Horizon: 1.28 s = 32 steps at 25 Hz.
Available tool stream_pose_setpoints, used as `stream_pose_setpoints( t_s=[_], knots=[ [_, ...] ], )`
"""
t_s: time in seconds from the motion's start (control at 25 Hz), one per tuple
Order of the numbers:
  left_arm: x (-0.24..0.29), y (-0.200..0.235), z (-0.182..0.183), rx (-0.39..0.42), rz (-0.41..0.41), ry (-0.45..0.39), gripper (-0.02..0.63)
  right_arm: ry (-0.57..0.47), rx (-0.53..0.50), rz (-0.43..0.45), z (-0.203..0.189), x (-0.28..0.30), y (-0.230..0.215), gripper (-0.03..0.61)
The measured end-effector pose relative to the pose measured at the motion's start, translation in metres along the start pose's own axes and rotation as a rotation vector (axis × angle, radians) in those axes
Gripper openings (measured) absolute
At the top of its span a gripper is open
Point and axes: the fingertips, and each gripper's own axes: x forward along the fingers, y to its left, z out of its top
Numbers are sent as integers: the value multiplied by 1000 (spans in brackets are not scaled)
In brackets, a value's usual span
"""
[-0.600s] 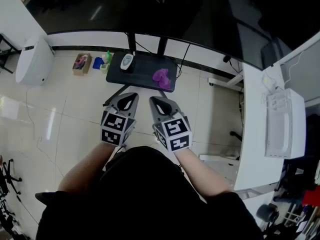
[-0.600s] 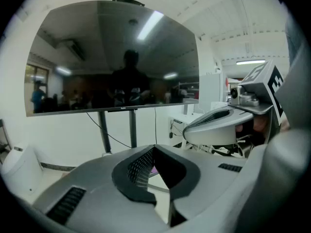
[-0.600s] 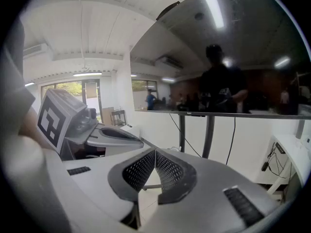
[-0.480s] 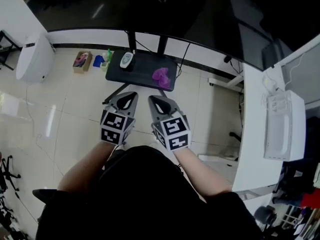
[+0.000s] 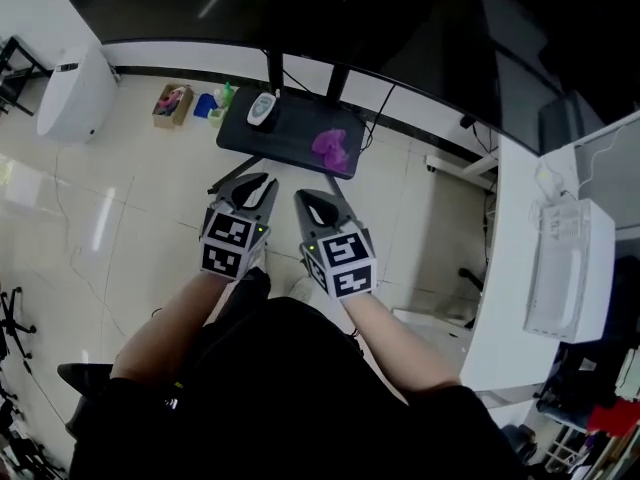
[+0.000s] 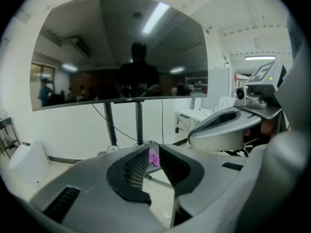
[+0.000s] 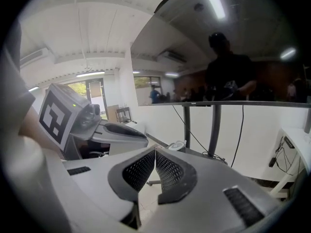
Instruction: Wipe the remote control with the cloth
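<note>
A white remote control (image 5: 263,109) lies at the left end of a small black table (image 5: 290,133). A crumpled purple cloth (image 5: 330,146) sits at the table's right end. Both grippers hover side by side over the floor, short of the table. My left gripper (image 5: 257,181) has its jaws a narrow gap apart with nothing between them. Through that gap in the left gripper view (image 6: 154,147) I see the cloth (image 6: 153,158), with the remote (image 6: 112,149) off to the left. My right gripper (image 5: 309,199) is shut and empty, its tips (image 7: 155,150) meeting below the remote (image 7: 176,145).
A large dark screen (image 5: 330,13) on a stand rises behind the table, with cables hanging down. On the tiled floor at left are a white appliance (image 5: 70,93), a box (image 5: 172,104) and bottles (image 5: 216,100). A white desk (image 5: 515,268) with a white device (image 5: 565,268) runs along the right.
The head view has shifted slightly. Both grippers sit a little nearer the table, still side by side. Nothing was taken hold of.
</note>
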Motion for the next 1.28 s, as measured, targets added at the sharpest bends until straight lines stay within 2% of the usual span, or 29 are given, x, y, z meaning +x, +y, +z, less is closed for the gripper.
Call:
stream_pose_setpoints(
  t_s=[0.2, 0.4, 0.64, 0.8, 1.08, 1.28],
  knots=[
    [31, 56, -8, -64, 71, 45, 160, 44, 21, -14, -8, 27, -11, 29],
    [95, 135, -31, -142, 130, 123, 287, 94, 53, -48, -10, 63, -31, 29],
    [189, 191, -72, -172, 92, 244, 319, 165, 99, -118, -34, 112, -69, 29],
    [235, 211, -100, -177, 72, 304, 319, 197, 136, -164, -52, 133, -98, 29],
    [275, 230, -133, -157, 43, 346, 319, 212, 178, -209, -69, 161, -130, 29],
    [283, 233, -140, -142, 45, 366, 317, 220, 201, -210, -73, 172, -134, 29]
  ],
)
